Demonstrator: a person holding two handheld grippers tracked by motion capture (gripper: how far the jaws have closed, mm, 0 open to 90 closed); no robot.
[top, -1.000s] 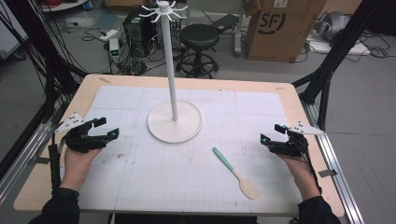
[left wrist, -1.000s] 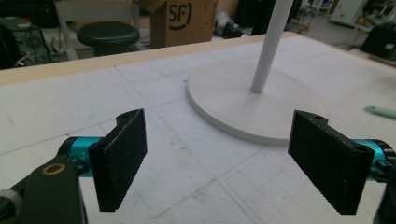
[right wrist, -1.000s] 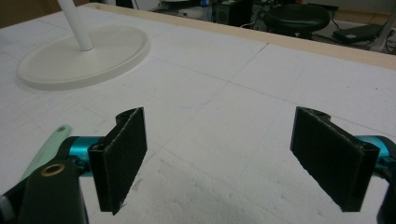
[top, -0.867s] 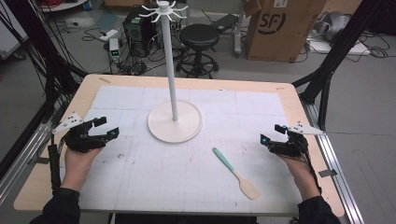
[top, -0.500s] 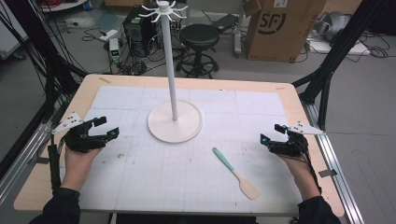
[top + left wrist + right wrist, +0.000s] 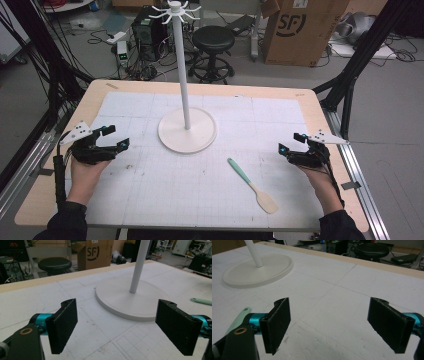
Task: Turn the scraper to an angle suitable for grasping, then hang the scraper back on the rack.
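- Nearest to us, the spatula (image 6: 252, 185) lies flat on the white gridded mat (image 6: 150, 200), its cream blade toward our edge of the table (image 6: 30, 210) and its mint-green handle angled away toward the stand. We judge it light and stiff along the handle, with a blade that probably flexes, so it should lift easily but could pivot in a narrow grip.
- We would take it on the green handle, near the middle, closing across its width; lying this flat, the jaws must come right down to the mat.
- Our right gripper (image 6: 291, 144) rests on the mat well to the right of the spatula, jaws spread wide with nothing between them; its own view shows a bit of the green handle (image 6: 240, 317) beside the left jaw.
- Our left gripper (image 6: 116, 137) sits well apart on the far left, jaws likewise wide open and empty.
- Farther off, the white stand (image 6: 187, 131) rises from its round base, with hooks (image 6: 175, 9) at the top of the pole.
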